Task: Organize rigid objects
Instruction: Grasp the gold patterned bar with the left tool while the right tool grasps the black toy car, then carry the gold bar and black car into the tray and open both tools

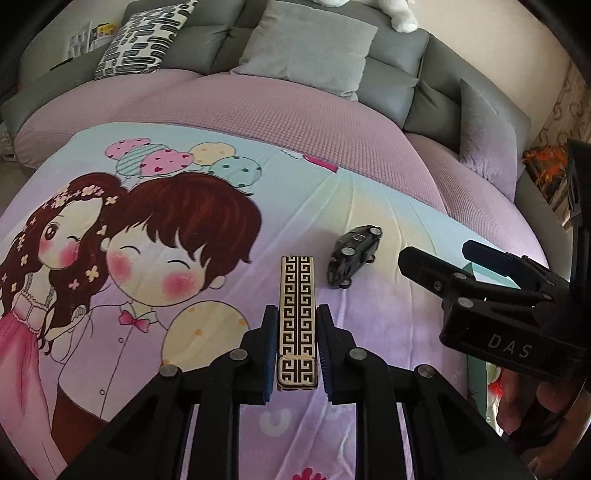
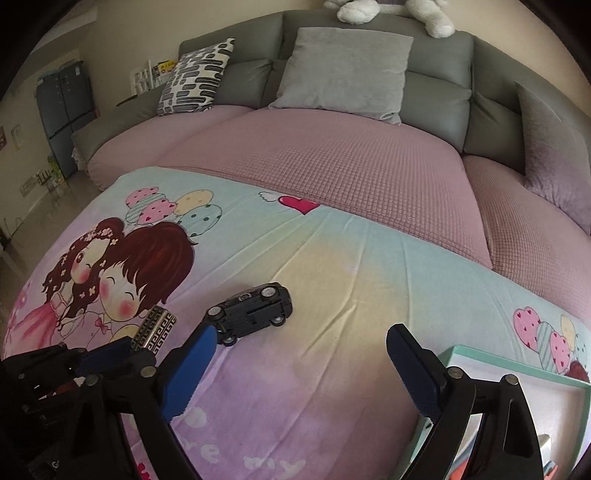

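My left gripper is shut on a long flat box with a black-and-cream key pattern; the box points forward between the blue pads, just above the cartoon blanket. The box also shows in the right wrist view, held by the left gripper at far left. A black toy car lies on its side on the blanket, right of the box; the right wrist view shows the car ahead and left. My right gripper is open and empty, just short of the car; the left wrist view shows the gripper.
A teal-rimmed tray or box sits at the blanket's right edge under my right gripper. Behind the blanket are a pink waffle cover, grey cushions, a patterned pillow and a white plush toy.
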Available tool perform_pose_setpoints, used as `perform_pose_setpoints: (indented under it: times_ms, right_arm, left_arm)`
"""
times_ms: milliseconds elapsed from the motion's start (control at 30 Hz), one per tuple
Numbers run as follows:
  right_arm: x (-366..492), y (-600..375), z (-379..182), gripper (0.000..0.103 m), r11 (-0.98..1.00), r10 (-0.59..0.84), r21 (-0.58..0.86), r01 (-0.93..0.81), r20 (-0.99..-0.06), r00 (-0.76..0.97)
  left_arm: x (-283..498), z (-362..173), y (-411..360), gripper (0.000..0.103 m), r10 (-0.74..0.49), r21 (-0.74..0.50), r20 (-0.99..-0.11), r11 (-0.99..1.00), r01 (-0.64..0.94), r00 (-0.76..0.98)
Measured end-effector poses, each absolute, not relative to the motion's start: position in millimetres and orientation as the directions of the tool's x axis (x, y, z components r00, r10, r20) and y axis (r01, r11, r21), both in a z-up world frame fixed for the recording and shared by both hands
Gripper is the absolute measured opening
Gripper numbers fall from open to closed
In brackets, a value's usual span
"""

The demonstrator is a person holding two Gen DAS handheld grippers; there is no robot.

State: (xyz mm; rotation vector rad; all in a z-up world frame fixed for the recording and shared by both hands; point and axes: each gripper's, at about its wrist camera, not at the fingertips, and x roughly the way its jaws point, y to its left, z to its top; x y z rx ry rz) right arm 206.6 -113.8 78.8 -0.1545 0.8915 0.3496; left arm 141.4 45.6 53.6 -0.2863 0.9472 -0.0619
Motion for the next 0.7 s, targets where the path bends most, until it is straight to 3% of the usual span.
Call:
perform_pose_setpoints:
  times_ms: [233, 500, 700]
  right_arm:
    - [218, -79, 59, 0.093, 0.866, 0.245, -0.062, -0.496, -0.813, 0.528]
    - [239, -72, 40, 0.090, 0.830, 0.270, -0.036, -0.556, -0.847, 0.458]
    - [245, -69, 32, 0.078, 0.815, 0.294, -0.005, -0.579, -0.858, 0.421]
  left_arm:
    - [139, 46, 68, 0.021, -0.134, -0.270, -0.805, 0.950, -0.156, 0.578]
    - [139, 43, 69, 0.021, -0.150, -0.287, -0.803, 0.945, -0.153, 0.577]
    - [141, 41, 70, 0.021, -0.148, -0.284, -0.807, 0.946, -0.156, 0.572]
